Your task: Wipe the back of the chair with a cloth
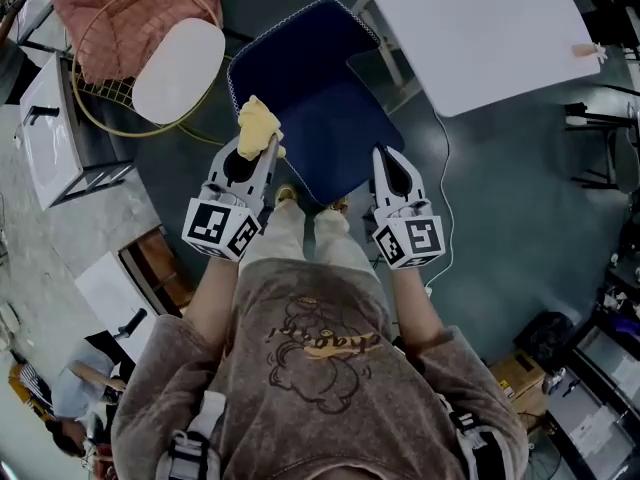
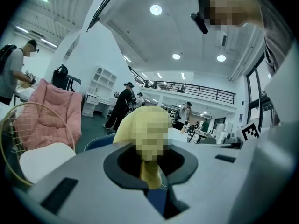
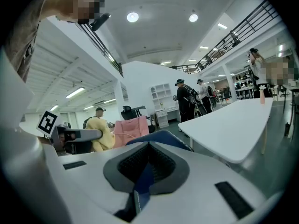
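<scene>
Open hall with a dark teal floor [image 1: 500, 198]. A white bench [image 1: 470, 28] stands to the right, and a pink-cushioned round chair with a gold wire frame [image 1: 120, 23] stands close on the left. Other people are working in the background.

The navy blue upholstered chair with white-stitched edging [image 1: 320, 108] stands straight ahead, with the person's feet just at its near edge.

- **Left gripper** [image 1: 262, 150]: the jaws are clamped on a crumpled pale yellow cloth [image 1: 258, 123]. Only a thin tail is pinched, and the bulk bunches beyond the tips. From the head view the cloth sits over the chair's left edge, but I cannot tell whether it touches.
- **Right gripper** [image 1: 388, 163]: the jaws are drawn together with nothing seen held. Blue upholstery shows through the slit. The gripper hangs over the chair's right side.

Wiping does not look to have begun.

Risks, as judged from here:
- The pinch on the cloth is small, so dragging it over fabric upholstery could pull the tail free and drop it.
- The wad sticks out past the tips. A steep approach could put hard jaw tips on the chair instead of cloth.
- The chair is not braced, so a firm push might slide or rock it toward the bench.
- The wire frame on the left is near enough to catch an outward swing.
- A thin white cable [image 1: 443, 168] lies on the floor to the right and could trip a sidestep.
</scene>
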Demonstrator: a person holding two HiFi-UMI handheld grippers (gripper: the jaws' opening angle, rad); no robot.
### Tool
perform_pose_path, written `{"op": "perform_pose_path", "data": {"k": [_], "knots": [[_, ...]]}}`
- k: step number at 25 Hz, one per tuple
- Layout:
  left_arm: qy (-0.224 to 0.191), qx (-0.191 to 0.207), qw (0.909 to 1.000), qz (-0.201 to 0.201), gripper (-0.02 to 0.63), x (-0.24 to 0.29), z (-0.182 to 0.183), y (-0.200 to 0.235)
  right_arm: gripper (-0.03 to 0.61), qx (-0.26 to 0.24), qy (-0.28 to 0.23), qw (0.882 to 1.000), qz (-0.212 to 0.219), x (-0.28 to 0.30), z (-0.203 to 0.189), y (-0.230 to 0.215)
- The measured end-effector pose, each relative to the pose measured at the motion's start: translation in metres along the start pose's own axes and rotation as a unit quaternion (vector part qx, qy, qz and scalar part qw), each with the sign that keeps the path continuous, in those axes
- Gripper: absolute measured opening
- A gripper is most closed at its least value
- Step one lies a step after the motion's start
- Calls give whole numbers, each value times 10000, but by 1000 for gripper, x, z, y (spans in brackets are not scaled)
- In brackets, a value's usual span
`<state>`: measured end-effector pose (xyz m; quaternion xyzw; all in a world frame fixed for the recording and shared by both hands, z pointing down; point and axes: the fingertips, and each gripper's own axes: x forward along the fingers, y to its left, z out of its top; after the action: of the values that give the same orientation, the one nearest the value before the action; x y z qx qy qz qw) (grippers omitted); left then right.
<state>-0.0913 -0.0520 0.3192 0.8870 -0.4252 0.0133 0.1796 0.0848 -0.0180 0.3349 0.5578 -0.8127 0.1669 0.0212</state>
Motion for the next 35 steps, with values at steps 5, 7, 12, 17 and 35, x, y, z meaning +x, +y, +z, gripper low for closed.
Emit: {"op": "perform_pose_path", "data": {"k": [5,7,12,17,35], "knots": [[-94,-78,9993,341,67,6,-16,20,25,-3,142,9996,228,21,-15,-8],[-121,-122,9984,534,67,4,-22,33,25,-2,172,9995,281,29,-20,-8],[-70,-198,9949,983,67,-2,-40,66,25,22,167,9995,264,45,-26,-10],[6,-171,9923,1228,67,8,-54,91,25,-19,223,9994,257,52,-32,-11],[321,-362,9841,1707,67,63,-94,156,25,41,324,9994,97,64,-43,-10]]}}
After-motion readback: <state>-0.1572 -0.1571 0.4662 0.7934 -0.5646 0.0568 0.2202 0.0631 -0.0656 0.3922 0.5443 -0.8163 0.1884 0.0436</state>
